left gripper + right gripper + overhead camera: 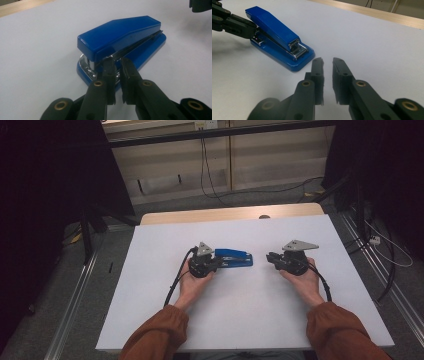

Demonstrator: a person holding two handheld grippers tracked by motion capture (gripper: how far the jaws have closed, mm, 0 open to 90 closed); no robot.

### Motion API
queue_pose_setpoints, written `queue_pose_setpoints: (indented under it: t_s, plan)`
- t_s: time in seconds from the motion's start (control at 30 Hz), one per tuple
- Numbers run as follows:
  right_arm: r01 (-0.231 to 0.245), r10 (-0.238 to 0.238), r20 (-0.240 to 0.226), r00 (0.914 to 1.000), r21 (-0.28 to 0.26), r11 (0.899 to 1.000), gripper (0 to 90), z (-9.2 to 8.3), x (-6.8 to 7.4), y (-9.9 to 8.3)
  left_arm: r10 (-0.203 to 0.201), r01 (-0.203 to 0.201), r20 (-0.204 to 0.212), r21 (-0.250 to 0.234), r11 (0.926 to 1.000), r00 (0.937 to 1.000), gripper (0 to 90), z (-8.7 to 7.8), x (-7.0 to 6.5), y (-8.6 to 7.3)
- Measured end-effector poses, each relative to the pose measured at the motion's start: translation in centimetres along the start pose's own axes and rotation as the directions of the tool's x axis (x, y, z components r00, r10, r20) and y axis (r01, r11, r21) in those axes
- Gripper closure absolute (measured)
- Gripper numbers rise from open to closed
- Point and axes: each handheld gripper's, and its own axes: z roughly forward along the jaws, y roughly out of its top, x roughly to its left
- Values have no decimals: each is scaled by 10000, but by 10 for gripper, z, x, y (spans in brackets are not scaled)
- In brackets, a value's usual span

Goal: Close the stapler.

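The white table (150, 310) stood in a dim room, cables trailing over the floor beyond it. A blue stapler (120, 42) lay flat on it, right at the tips of the left gripper (117, 65), whose jaws were nearly together and pressed against the hinged rear end at the seam between lid and base; whether they pinched anything could not be told. It looked rigid, fairly heavy for its size, with glossy plastic likely to slip, so the long flat sides seemed the best hold. The right gripper (327, 62) hovered just short of the stapler's front end, jaws slightly apart, holding nothing
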Motion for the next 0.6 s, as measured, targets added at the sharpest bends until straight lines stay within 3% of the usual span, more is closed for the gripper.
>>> queue_pose_setpoints:
  t_s: [0.23,0.47,0.6]
  plan:
    - [-44,42,-82,10000,-198,9998,709,-4,1,3,88,-88,-17,-87,9999,10000,784,-10,-4,-2]
    - [-73,68,-224,9997,-248,9997,626,-5,3,3,-148,145,-120,-250,9996,9998,723,-20,-1,-6]
    - [-68,61,-270,9996,-257,9996,530,-5,4,3,-237,230,-260,-276,9994,9994,669,-23,1,-7]
